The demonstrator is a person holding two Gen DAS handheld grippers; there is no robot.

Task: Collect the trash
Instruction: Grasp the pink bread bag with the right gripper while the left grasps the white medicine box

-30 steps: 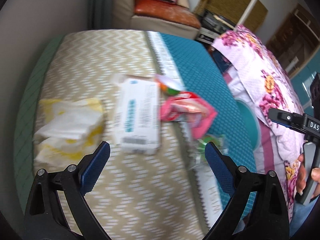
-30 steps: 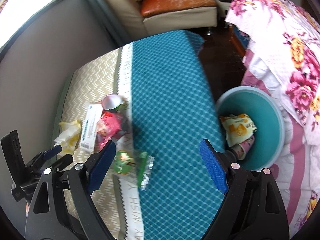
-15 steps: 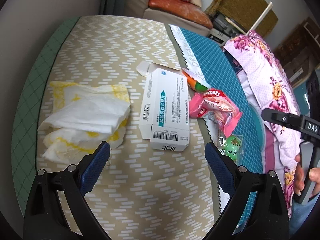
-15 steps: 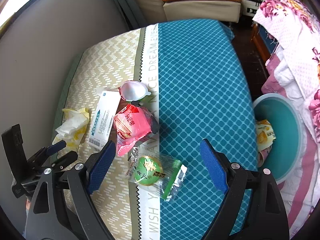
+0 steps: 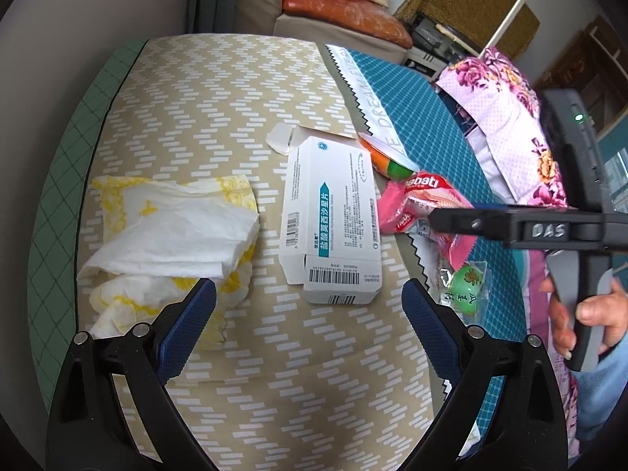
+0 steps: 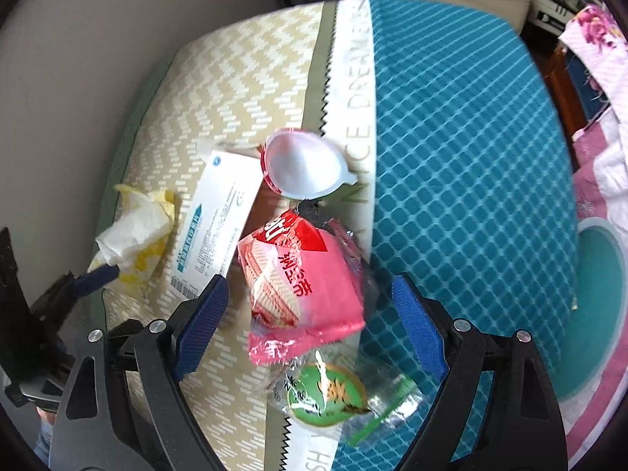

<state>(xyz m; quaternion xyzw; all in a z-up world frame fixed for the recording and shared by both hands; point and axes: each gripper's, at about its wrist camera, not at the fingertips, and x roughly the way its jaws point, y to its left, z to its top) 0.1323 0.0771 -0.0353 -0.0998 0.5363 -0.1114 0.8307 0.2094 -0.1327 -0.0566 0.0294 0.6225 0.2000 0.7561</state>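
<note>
Trash lies on a cloth-covered table. A white medicine box (image 5: pixel 333 219) is in the middle, a crumpled white and yellow tissue (image 5: pixel 168 235) left of it. A pink wafer wrapper (image 6: pixel 302 282), a green snack packet (image 6: pixel 333 392) and an empty cup (image 6: pixel 302 165) lie to its right. My left gripper (image 5: pixel 308 322) is open just short of the box and the tissue. My right gripper (image 6: pixel 310 322) is open and low over the pink wrapper, which lies between its fingers. It also shows in the left wrist view (image 5: pixel 451 218), reaching in over the wrapper.
A teal bin (image 6: pixel 596 314) stands on the floor right of the table. A floral pink blanket (image 5: pixel 510 133) lies beyond it. A sofa (image 5: pixel 337 11) is behind the table. A wall runs along the table's left side.
Both grippers have moved forward and down toward the trash. The right gripper swung left from over the teal cloth and bin to the pink wrapper. Both stay open.
</note>
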